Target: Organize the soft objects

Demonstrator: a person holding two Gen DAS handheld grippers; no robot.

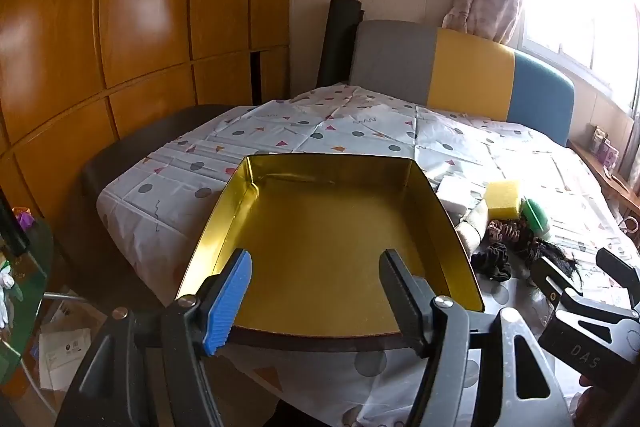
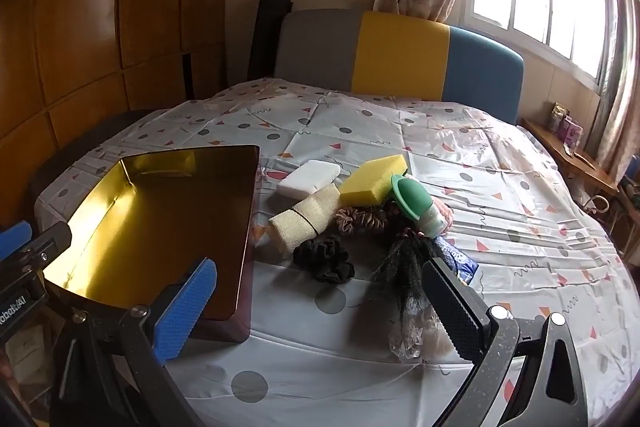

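No soft objects are sitting in the gold tin [image 2: 160,211] yet; the whole sorting job is remaining. The pile [image 2: 360,219] of sponges, scrunchies and hairpiece is lying on the counter [image 2: 500,227] at the tin's three o'clock. The left gripper [image 1: 316,291] is hovering over the tin's near edge, fingers released and empty; the right gripper [image 2: 320,315] is hanging before the pile, likewise spread.

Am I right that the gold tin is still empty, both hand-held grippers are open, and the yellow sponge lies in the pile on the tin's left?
Not quite: the yellow sponge lies in the pile to the right of the gold tin, as the right wrist view shows. The tin is empty, and both the left hand-held gripper and the right hand-held gripper are open.
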